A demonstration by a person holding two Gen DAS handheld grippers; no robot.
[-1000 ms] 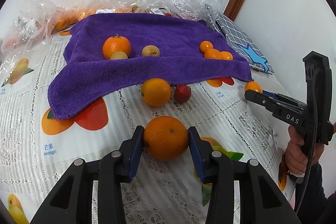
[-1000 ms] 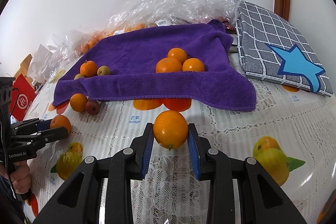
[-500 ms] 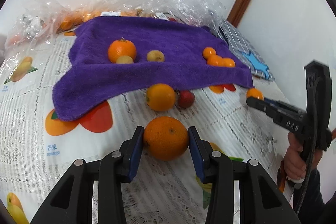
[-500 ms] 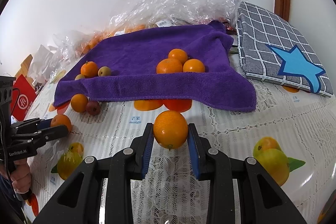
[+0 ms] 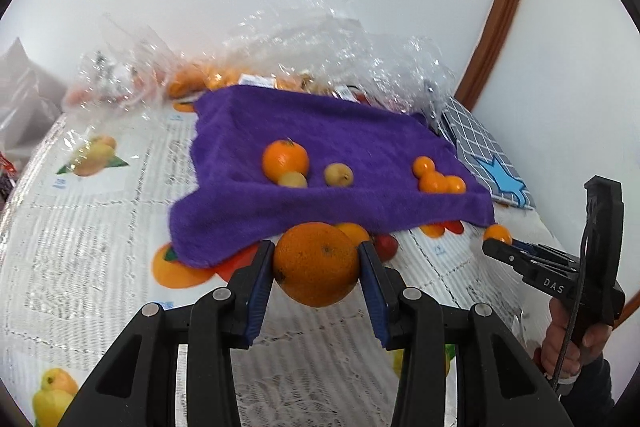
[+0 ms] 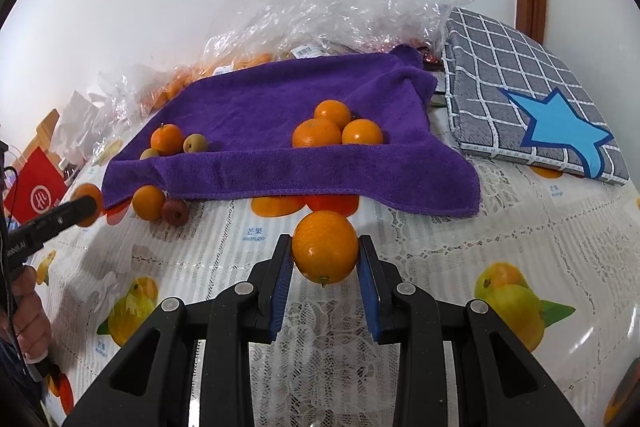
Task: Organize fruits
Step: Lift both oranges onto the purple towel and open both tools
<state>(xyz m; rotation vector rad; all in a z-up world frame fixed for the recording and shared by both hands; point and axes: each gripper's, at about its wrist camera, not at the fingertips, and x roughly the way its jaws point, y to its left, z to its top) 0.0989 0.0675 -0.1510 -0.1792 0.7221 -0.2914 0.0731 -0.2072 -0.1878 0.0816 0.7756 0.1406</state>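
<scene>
White wall and a fruit-printed lace tablecloth [image 5: 92,227] fill the left wrist view. The left gripper [image 5: 316,269] pinches a large orange [image 5: 316,263] between its blue pads, the fruit raised in front of the near hem of a purple towel [image 5: 340,131]. Its skin is dimpled, deep orange. On the towel sit a tangerine [image 5: 285,158], two small yellowish fruits and a cluster of three small oranges [image 5: 438,177]. Crinkled plastic bags [image 5: 320,43] lie behind.

From the right wrist, the right gripper [image 6: 325,259] clamps a smooth, bright orange [image 6: 325,246], stem end down, above the cloth just before the towel's edge. A loose orange [image 6: 148,203] touches a small red fruit [image 6: 175,211] at the towel's left hem. A grey checked cushion [image 6: 528,87] with a blue star lies right.
</scene>
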